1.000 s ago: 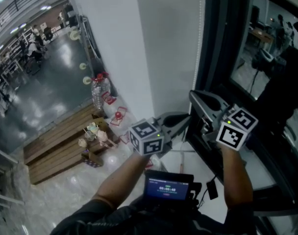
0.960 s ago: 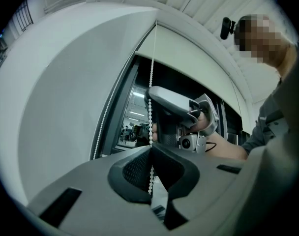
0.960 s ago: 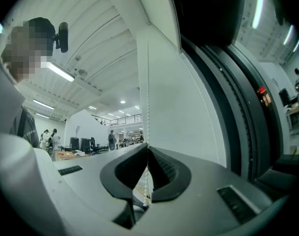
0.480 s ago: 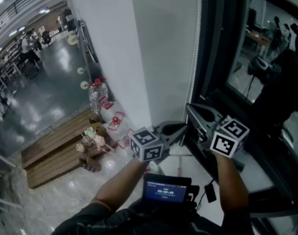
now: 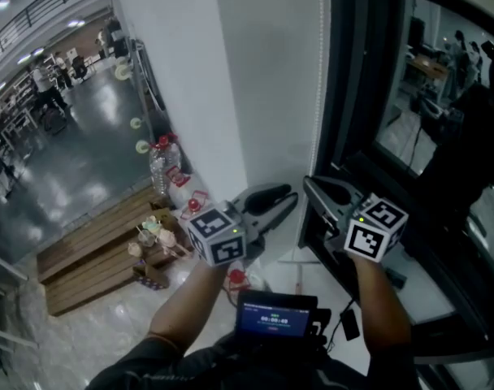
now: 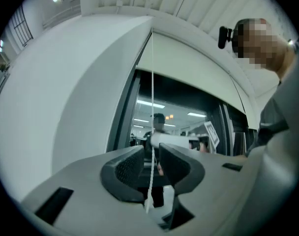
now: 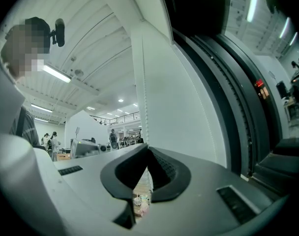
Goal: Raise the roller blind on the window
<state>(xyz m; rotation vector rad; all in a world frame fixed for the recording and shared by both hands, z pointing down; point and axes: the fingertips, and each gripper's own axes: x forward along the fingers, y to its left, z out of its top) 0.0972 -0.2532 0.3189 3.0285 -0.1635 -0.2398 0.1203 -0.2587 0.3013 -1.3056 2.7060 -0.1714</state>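
Observation:
A white bead chain (image 5: 317, 112) hangs down the window frame's left edge. In the left gripper view the chain (image 6: 152, 97) runs straight down through the gap of my left gripper (image 6: 152, 149). Those jaws are opening and their pads stand clear of the chain. The pale roller blind (image 6: 189, 63) covers the top of the dark window. My right gripper (image 7: 147, 149) is shut on the chain (image 7: 144, 97), which runs down into its closed tips. In the head view the left gripper (image 5: 288, 195) sits just left of the right gripper (image 5: 308, 184).
A white wall (image 5: 263, 71) stands left of the dark window (image 5: 426, 96). Below are a white sill (image 5: 312, 258), a water bottle (image 5: 159, 165), wooden steps (image 5: 93, 250) with small objects, and a screen device (image 5: 275, 315) at the person's chest.
My left gripper has let go of the chain and shifted left, away from the frame. The right gripper has stayed on the chain and moved slightly down and left.

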